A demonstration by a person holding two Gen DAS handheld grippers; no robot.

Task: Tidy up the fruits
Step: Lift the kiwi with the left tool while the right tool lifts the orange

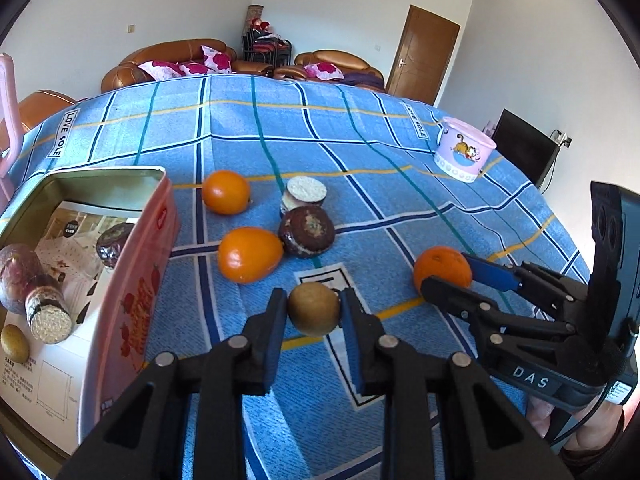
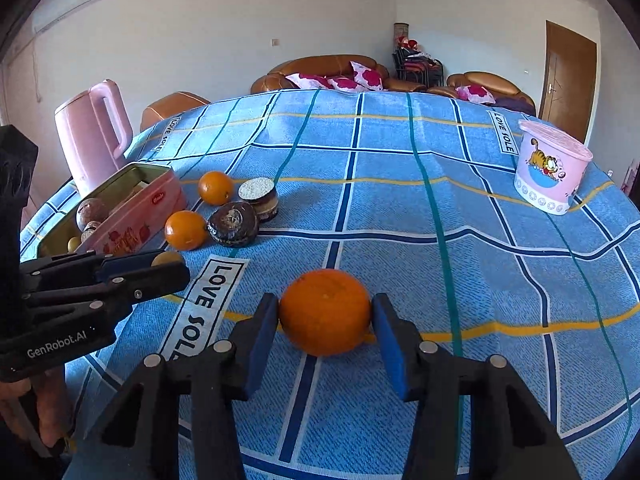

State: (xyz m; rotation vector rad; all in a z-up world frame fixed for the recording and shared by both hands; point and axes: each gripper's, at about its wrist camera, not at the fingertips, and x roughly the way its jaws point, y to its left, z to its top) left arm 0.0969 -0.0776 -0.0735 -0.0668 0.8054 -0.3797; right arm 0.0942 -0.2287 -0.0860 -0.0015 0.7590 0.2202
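My left gripper (image 1: 314,300) is shut on a small brown-green kiwi (image 1: 314,314), its blue pads pressing both sides just above the blue checked cloth (image 1: 280,128). In the right wrist view, my right gripper (image 2: 326,308) is closed around an orange (image 2: 324,320) that rests on the cloth, and both pads touch its sides. The left wrist view shows that same gripper (image 1: 446,270) on the orange (image 1: 440,264) to the right. Two more oranges (image 1: 226,192) (image 1: 250,254) lie beside an open pink tin (image 1: 132,272) on the left, which holds a purple fruit (image 1: 18,276) and a small yellow-green one (image 1: 14,344).
Two round chocolate snack cakes (image 1: 307,236) (image 1: 306,192) lie between the loose oranges. More wrapped cakes are in the tin. A pink cartoon tub (image 2: 552,164) stands at the far right, and a pink kettle (image 2: 94,132) stands behind the tin. Sofas stand beyond the table.
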